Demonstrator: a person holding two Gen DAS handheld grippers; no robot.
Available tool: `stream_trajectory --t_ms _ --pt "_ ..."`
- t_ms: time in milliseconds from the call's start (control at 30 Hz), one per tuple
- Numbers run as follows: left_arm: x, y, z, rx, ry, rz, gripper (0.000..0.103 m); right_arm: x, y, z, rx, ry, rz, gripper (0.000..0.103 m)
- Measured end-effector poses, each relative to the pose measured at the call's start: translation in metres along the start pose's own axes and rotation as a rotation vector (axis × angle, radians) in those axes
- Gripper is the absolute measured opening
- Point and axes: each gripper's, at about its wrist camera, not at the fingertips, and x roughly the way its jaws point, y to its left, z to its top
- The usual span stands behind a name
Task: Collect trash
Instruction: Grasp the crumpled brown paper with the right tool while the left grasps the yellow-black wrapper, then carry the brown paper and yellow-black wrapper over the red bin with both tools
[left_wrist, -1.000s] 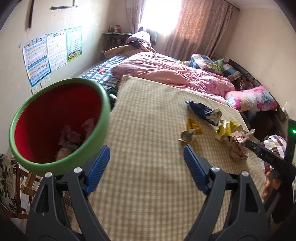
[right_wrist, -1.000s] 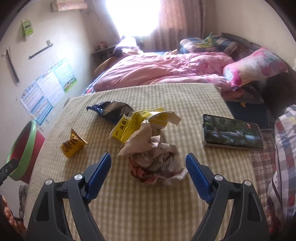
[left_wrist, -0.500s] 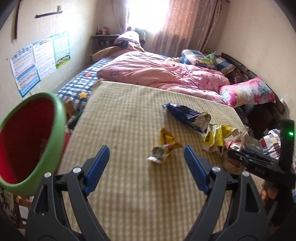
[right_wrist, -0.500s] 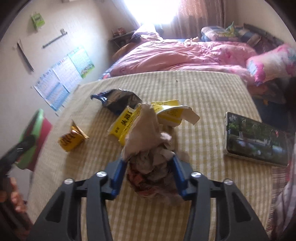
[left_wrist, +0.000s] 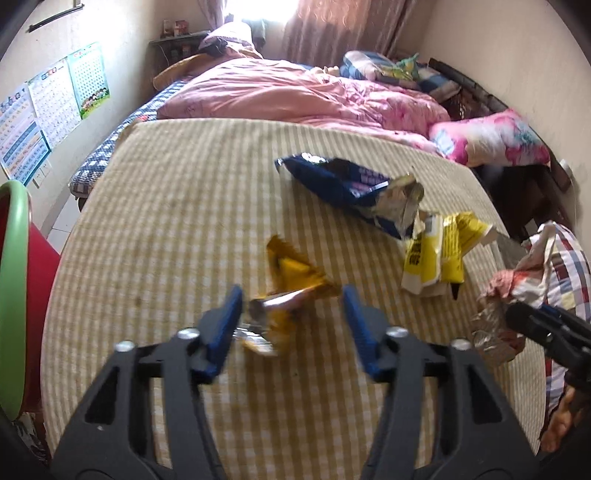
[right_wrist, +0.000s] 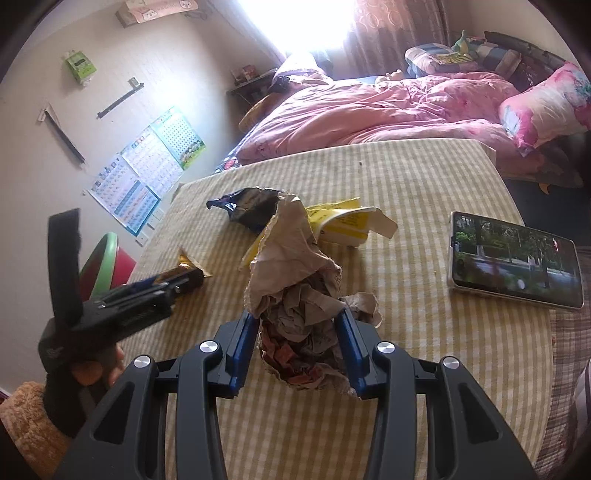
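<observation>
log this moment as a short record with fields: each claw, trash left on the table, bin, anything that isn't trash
right claw: clamped on the crumpled paper wad
left claw: closing around the small gold wrapper, right pad not yet touching it
trash on table: dark blue snack bag, yellow packet
table: covered in a yellow checked cloth
bin: red with green rim, at the table's left edge
not trash: phone with its screen lit, lying flat on the table

A home bedroom: pink quilt (left_wrist: 295, 92), floral pillow (left_wrist: 491, 140), window curtains (left_wrist: 343, 29).
</observation>
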Motion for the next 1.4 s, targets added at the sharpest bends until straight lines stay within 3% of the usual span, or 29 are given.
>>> stream_trajectory --t_ms 67,167,500,733,900,933,1033,1400 --pt "-0.001 -0.001 -0.002 0.006 0.004 -0.008 0.032 0.000 0.002 0.000 0.001 -0.003 0.004 0.041" --pt "-0.006 -0.001 -0.005 0.009 -0.001 -0.012 0.025 0.002 0.007 0.000 -0.004 0.001 0.013 0.041" --pt "-0.030 0.007 -0.017 -0.025 -0.032 -0.020 0.023 0.007 0.023 -0.004 -0.028 0.015 0.037 0.041" --pt "-0.026 0.013 -0.016 -0.050 -0.033 -0.023 0.046 0.008 0.022 -0.006 -0.026 0.022 0.032 0.042" --pt "-0.012 0.011 -0.019 -0.034 -0.003 -0.020 0.047 0.006 0.019 -0.006 -0.015 0.018 0.025 0.043" --pt "-0.009 0.010 -0.019 -0.031 0.009 -0.022 0.047 0.006 0.018 -0.007 -0.013 0.018 0.024 0.043" --pt "-0.005 0.010 -0.021 -0.024 0.027 -0.024 0.024 0.005 0.017 -0.009 -0.008 0.020 0.025 0.043" --pt "-0.040 0.018 -0.029 -0.072 -0.046 -0.055 0.020 0.010 0.035 -0.008 -0.038 0.033 0.055 0.043"
